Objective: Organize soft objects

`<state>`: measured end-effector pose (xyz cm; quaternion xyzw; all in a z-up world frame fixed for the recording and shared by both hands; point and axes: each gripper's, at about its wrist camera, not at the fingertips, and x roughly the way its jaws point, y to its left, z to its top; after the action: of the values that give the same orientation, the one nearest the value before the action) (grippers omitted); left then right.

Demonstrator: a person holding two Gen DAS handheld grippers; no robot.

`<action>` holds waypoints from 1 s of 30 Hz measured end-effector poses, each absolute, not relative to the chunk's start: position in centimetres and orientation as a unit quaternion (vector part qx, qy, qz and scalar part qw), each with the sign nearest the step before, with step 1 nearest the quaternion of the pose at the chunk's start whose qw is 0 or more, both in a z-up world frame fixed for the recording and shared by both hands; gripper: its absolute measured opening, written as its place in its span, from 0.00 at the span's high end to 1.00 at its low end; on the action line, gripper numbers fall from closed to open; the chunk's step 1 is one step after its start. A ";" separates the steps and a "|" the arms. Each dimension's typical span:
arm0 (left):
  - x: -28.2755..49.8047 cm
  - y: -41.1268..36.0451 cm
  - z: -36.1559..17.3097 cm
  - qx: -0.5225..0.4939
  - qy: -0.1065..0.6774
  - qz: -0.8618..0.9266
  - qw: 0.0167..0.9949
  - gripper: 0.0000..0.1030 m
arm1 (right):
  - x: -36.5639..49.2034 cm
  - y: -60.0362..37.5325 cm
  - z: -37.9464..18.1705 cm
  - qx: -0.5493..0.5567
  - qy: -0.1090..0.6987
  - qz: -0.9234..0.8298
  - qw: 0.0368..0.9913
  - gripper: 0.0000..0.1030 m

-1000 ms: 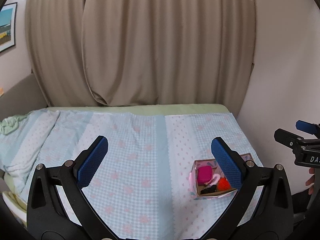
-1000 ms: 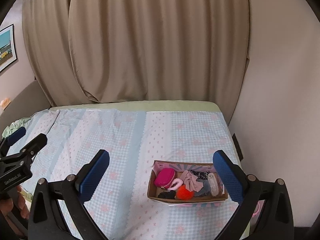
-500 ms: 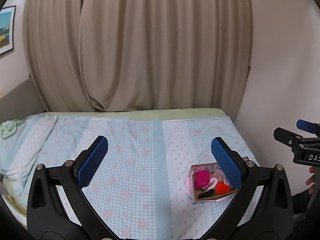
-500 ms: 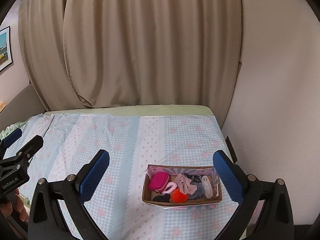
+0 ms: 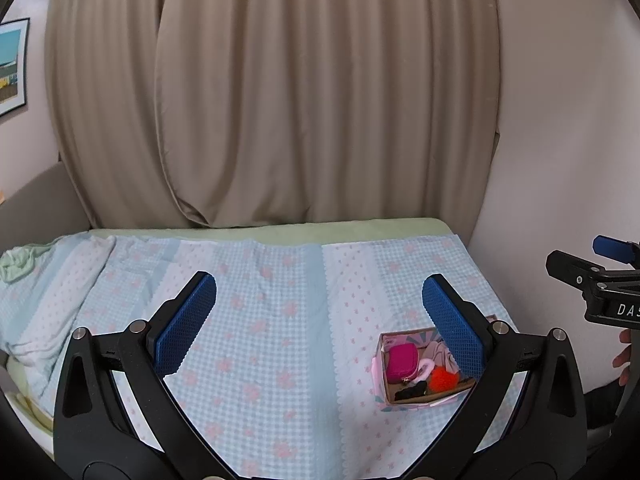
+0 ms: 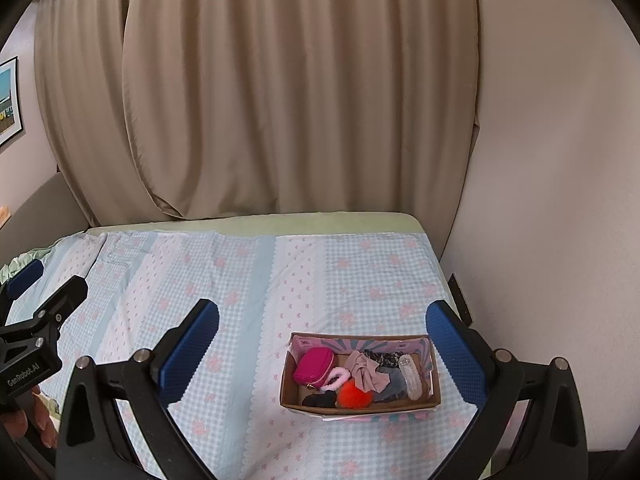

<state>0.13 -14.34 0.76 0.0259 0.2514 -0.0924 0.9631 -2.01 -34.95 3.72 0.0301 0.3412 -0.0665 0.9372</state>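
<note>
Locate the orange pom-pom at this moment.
In the right wrist view, the orange pom-pom lies in the cardboard box, by its near wall, between a black item and beige cloth.

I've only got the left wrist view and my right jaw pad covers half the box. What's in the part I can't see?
Observer: In the right wrist view the whole box shows; its right half holds a pale clear hair clip by the right wall.
Operator: Anything between that and the orange pom-pom?
Observer: Yes, a beige scrunchie and a grey cloth piece behind the orange pom-pom.
Operator: Is the right gripper near the box?
Observer: The right gripper has open, empty jaws, and the box lies between them in its view, farther off.
</note>
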 end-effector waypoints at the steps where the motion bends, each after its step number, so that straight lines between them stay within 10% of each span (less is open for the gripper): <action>1: 0.1 -14.3 0.8 0.026 0.251 -0.092 0.963 0.00 | -2.0 -34.9 3.7 0.030 0.341 -0.067 0.937 0.00; 30: 0.0 -14.2 0.9 0.024 0.248 -0.093 0.964 0.00 | -1.7 -35.7 3.8 0.036 0.335 -0.075 0.939 0.00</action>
<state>-0.04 -14.25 0.91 0.0238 0.2482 -0.0926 0.9640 -1.66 -35.74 3.83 0.0356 0.3351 -0.0747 0.9385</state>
